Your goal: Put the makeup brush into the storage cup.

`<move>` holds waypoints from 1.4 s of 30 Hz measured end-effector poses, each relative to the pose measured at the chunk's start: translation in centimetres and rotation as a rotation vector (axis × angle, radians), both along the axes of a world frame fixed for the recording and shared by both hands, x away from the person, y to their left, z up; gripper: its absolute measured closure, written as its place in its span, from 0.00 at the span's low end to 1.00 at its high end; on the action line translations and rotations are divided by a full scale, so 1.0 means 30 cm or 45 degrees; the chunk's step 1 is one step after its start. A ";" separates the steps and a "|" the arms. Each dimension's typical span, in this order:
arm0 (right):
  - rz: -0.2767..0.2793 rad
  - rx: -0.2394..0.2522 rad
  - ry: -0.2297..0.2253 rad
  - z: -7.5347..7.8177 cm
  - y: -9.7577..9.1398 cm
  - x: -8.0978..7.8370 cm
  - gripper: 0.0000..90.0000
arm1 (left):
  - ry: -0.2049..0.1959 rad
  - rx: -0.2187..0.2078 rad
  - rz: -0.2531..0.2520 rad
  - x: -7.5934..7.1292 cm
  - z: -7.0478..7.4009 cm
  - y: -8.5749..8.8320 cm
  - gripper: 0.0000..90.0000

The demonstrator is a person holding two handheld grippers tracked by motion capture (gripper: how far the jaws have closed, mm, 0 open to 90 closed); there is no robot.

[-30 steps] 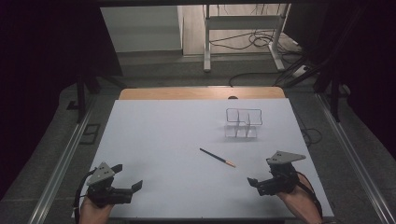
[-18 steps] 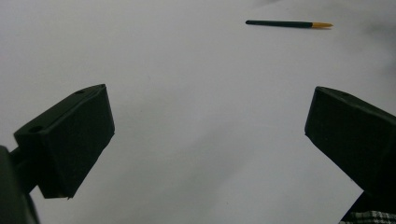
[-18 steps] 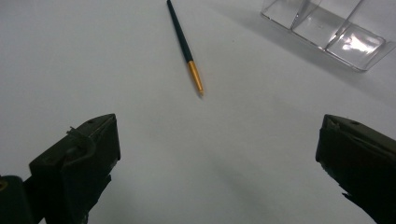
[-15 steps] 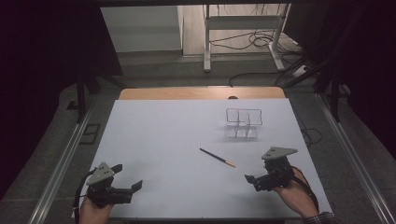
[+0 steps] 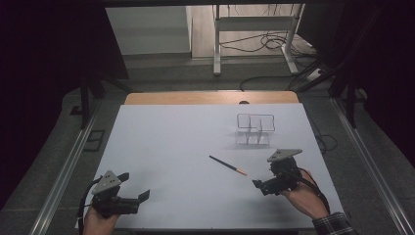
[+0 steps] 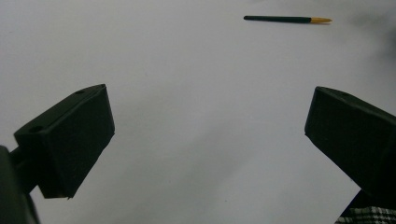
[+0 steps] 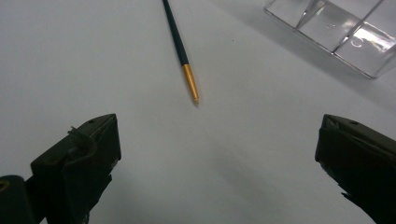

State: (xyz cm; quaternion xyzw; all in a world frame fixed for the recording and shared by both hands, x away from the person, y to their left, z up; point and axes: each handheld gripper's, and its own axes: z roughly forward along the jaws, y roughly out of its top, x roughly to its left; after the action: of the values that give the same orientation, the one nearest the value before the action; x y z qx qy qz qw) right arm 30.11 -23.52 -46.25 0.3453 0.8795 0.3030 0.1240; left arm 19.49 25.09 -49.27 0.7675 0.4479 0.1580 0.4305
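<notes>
A thin dark pen with a gold tip [image 5: 227, 165] lies flat on the white table, right of centre. My right gripper [image 5: 262, 178] is held just right of and nearer than its gold end, open and holding nothing. In the right gripper view the pen [image 7: 180, 47] lies ahead of the spread jaws, gold tip toward me. My left gripper [image 5: 135, 186] rests open at the near left corner, far from the pen. The left gripper view has the pen [image 6: 286, 19] small at the top, beyond the gripper [image 6: 210, 140].
A clear plastic organiser with compartments [image 5: 254, 129] stands behind the pen at the right; it sits at the top right in the right gripper view [image 7: 336, 28]. The white table top [image 5: 166, 147] ends in a wooden strip [image 5: 210, 97] at the far edge.
My right gripper has moved forward and a little left, closer to the pen's gold tip. The left gripper and the pen have stayed put.
</notes>
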 end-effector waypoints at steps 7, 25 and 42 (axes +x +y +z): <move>0.014 -0.017 0.019 0.001 0.018 0.020 0.00 | 0.005 0.000 -0.003 0.001 -0.001 0.000 0.02; 0.088 -0.112 0.070 -0.016 0.077 0.074 0.04 | 0.009 0.005 -0.005 0.001 -0.001 -0.001 0.02; 0.140 -0.190 0.108 -0.025 0.141 0.123 0.23 | 0.013 0.007 -0.011 0.003 -0.002 -0.003 0.02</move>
State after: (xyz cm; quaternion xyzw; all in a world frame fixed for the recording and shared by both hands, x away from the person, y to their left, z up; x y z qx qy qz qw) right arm 33.81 -19.29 -46.99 0.2988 0.9217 0.2282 0.0953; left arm 19.56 25.01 -49.33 0.7713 0.4464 0.1536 0.4269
